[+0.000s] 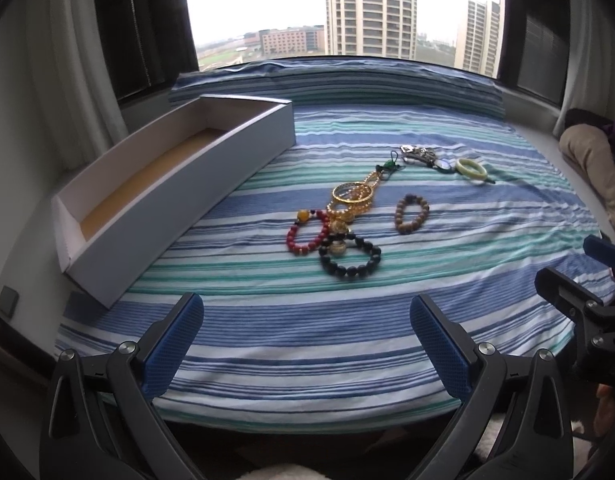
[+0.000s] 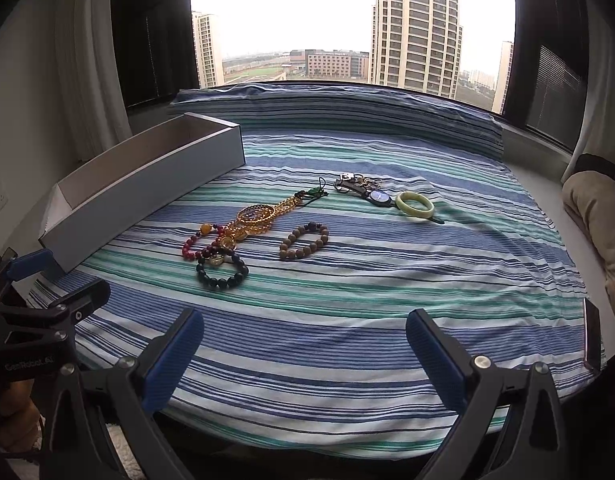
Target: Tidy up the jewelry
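Both grippers' fingers spread wide, empty; jewelry pile (image 1: pixel 343 216) lies well ahead of fingers on striped sheet (image 1: pixel 347 340).

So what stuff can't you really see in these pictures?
- Box floor: in the right wrist view the near wall hides it.
- Gold pile: in both views the pieces overlap, so a count isn't possible.
- Metal bits beside the green bangle: too small to name.
- Dark flat thing: cut off at the right wrist view's edge.
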